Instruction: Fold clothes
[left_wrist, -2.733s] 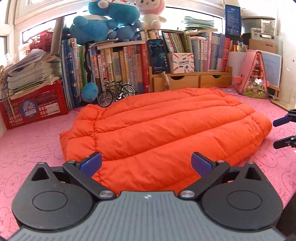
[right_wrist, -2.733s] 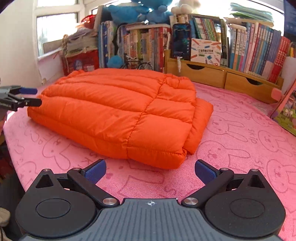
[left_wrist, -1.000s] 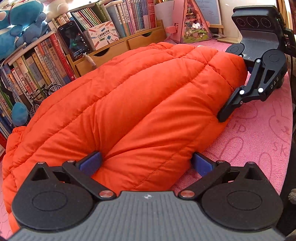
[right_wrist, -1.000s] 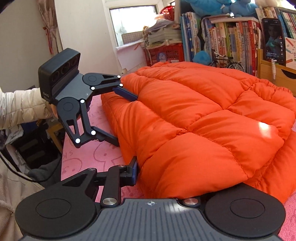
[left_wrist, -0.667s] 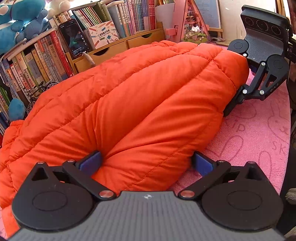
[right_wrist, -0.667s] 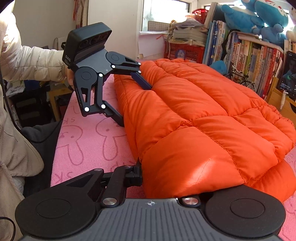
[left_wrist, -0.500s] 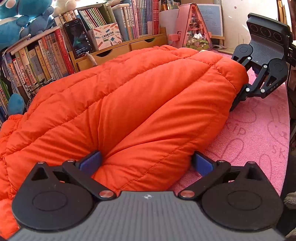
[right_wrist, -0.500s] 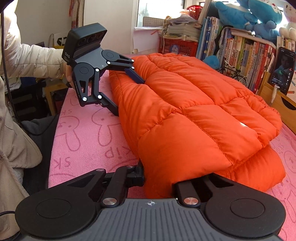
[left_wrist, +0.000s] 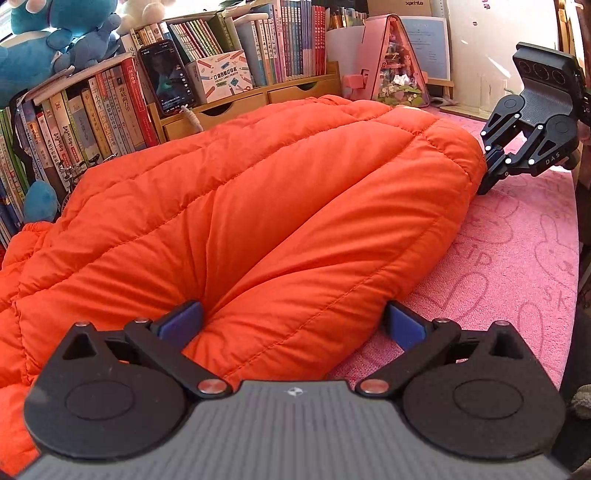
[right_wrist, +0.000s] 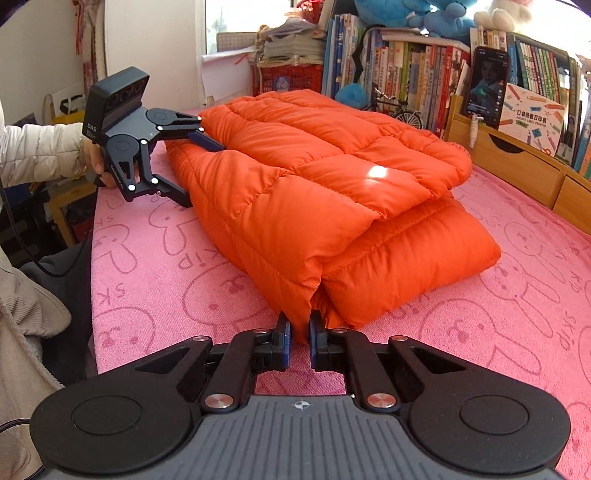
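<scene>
Right gripper (right_wrist: 299, 341): fingers pinching the jacket (right_wrist: 332, 192) corner at 6 o'clock.
Left gripper (left_wrist: 291, 325): fingers standing wide, straddling the hem.
Risk: slick puffy fabric slipping free, unfolding.

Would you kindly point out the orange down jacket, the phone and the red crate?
orange down jacket (right_wrist: 314, 177): right wrist view, top quilted panel.
phone (right_wrist: 485, 79): right wrist view, middle of its screen.
red crate (right_wrist: 291, 79): right wrist view, front wall.
</scene>
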